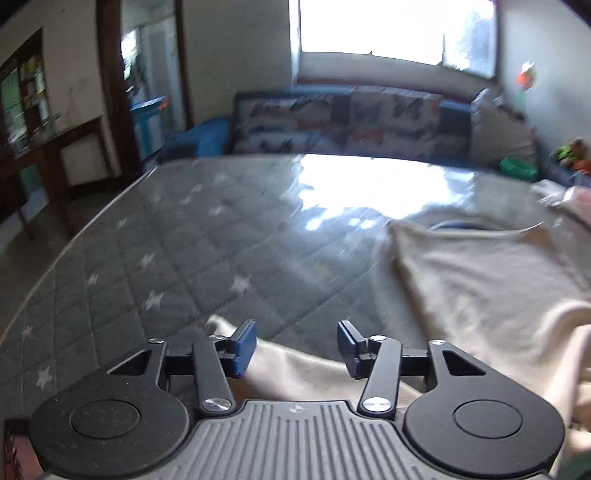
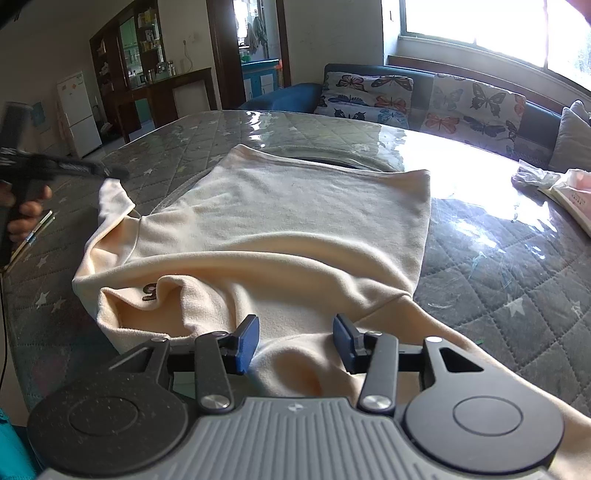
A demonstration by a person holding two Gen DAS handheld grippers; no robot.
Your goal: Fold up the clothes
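Far right of the table, a pinkish-white packet w/ a crumpled white bit next to it, well apart from the garment. Nothing lies btwn either gripper and the cloth.

Cream garment is spread across the middle of the table, far part flat, near part bunched into folds; a small dark printed mark shows on a near-left fold. One corner sticks out left toward the left gripper, seen side-on there, so can't tell its gap from that view.

Left gripper in its own view: blue pads set wide, nothing btwn them, cloth edge just below. That view's blurred.

Right gripper: pads wide apart too, gripping nothing, hanging over the near folds.

Table has a grey quilted cover w/ white stars under glossy clear sheeting, strong glare from the window. Butterfly-print sofa behind, white fridge and dark cabinet to the left.
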